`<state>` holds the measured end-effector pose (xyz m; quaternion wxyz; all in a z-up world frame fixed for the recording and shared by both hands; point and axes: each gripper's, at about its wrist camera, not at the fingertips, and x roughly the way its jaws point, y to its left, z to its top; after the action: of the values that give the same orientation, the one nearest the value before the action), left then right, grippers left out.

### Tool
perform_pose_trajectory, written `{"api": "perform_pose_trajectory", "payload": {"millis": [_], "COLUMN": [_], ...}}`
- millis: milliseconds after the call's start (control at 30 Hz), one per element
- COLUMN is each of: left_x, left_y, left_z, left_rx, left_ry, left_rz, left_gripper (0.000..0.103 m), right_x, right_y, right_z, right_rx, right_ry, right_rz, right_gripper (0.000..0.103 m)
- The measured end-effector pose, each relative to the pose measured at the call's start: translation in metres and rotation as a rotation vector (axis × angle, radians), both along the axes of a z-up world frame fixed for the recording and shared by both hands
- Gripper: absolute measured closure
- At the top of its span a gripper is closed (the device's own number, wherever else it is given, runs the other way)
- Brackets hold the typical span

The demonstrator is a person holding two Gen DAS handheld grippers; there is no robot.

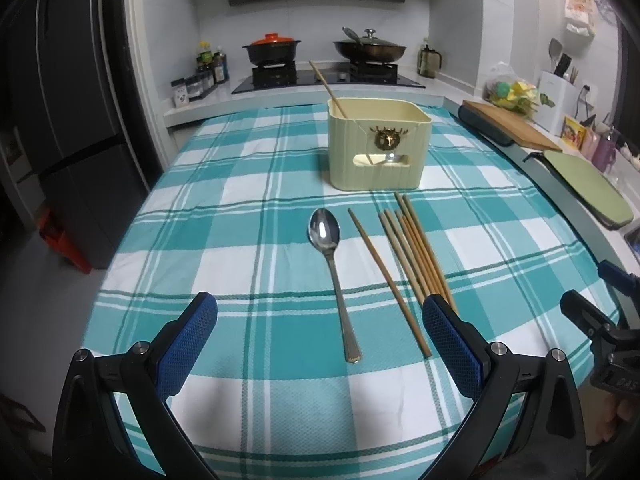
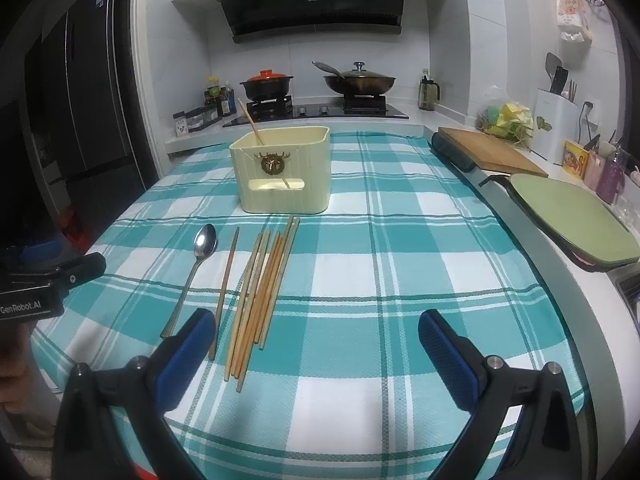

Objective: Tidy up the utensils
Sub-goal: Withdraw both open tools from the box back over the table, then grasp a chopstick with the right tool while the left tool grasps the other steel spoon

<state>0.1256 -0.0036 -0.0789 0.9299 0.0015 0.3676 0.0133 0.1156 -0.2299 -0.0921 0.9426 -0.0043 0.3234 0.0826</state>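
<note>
Both tongs are released – left tongs (image 1: 320, 316) above the spoon (image 1: 325, 232), right tongs (image 2: 318, 328) lower centre, beside the chopsticks (image 2: 260, 288).

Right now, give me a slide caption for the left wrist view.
Open left tongs hover over a steel spoon and loose wooden chopsticks before a cream plastic utensil holder.

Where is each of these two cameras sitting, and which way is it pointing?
Left wrist: rides on the left claw, facing the stove across the checked table; spoon lies between its open blue fingers; right claw shows at the edge.
Right wrist: rides on the right claw, facing the same way; left claw shows at the edge.
Shared: spoon, chopsticks, cream holder.
</note>
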Motion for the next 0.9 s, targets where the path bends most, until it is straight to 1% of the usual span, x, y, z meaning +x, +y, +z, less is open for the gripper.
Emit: {"api": "perform_pose_trajectory", "payload": {"millis": [133, 200, 233, 267, 300, 367, 467, 533, 633, 800, 900], "left_x": [0.005, 0.010, 0.012, 0.015, 0.018, 0.022, 0.028, 0.035, 0.050, 0.077, 0.084], "left_y": [0.006, 0.009, 0.012, 0.013, 0.016, 0.019, 0.021, 0.023, 0.026, 0.031, 0.031], "left_z": [-0.015, -0.027, -0.033, -0.039, -0.045, -0.054, -0.062, -0.066, -0.071, -0.078, -0.082], "left_rx": [-0.008, -0.007, -0.010, -0.014, -0.021, -0.033, -0.032, -0.030, -0.017, -0.032, -0.029], "left_ry": [0.031, 0.056, 0.070, 0.083, 0.099, 0.117, 0.129, 0.129, 0.132, 0.151, 0.157], "left_rz": [0.012, 0.024, 0.031, 0.037, 0.045, 0.051, 0.055, 0.053, 0.055, 0.067, 0.072], "left_gripper": [0.001, 0.001, 0.001, 0.001, 0.001, 0.001, 0.001, 0.001, 0.001, 0.001, 0.001], "right_x": [0.006, 0.010, 0.012, 0.016, 0.021, 0.032, 0.051, 0.063, 0.084, 0.125, 0.149], "right_y": [0.003, 0.004, 0.004, 0.004, 0.005, 0.007, 0.013, 0.019, 0.027, 0.041, 0.052], "right_z": [-0.004, -0.008, -0.010, -0.013, -0.018, -0.027, -0.043, -0.052, -0.062, -0.072, -0.082], "right_rx": [-0.002, -0.006, -0.010, -0.011, -0.007, -0.007, 0.010, 0.019, 0.017, 0.032, 0.029], "right_ry": [0.010, 0.009, 0.014, 0.024, 0.037, 0.076, 0.134, 0.160, 0.185, 0.226, 0.261], "right_rz": [-0.007, -0.015, -0.018, -0.017, -0.009, 0.006, 0.044, 0.071, 0.093, 0.125, 0.145], "right_gripper": [0.001, 0.002, 0.005, 0.011, 0.016, 0.034, 0.048, 0.054, 0.060, 0.062, 0.068]}}
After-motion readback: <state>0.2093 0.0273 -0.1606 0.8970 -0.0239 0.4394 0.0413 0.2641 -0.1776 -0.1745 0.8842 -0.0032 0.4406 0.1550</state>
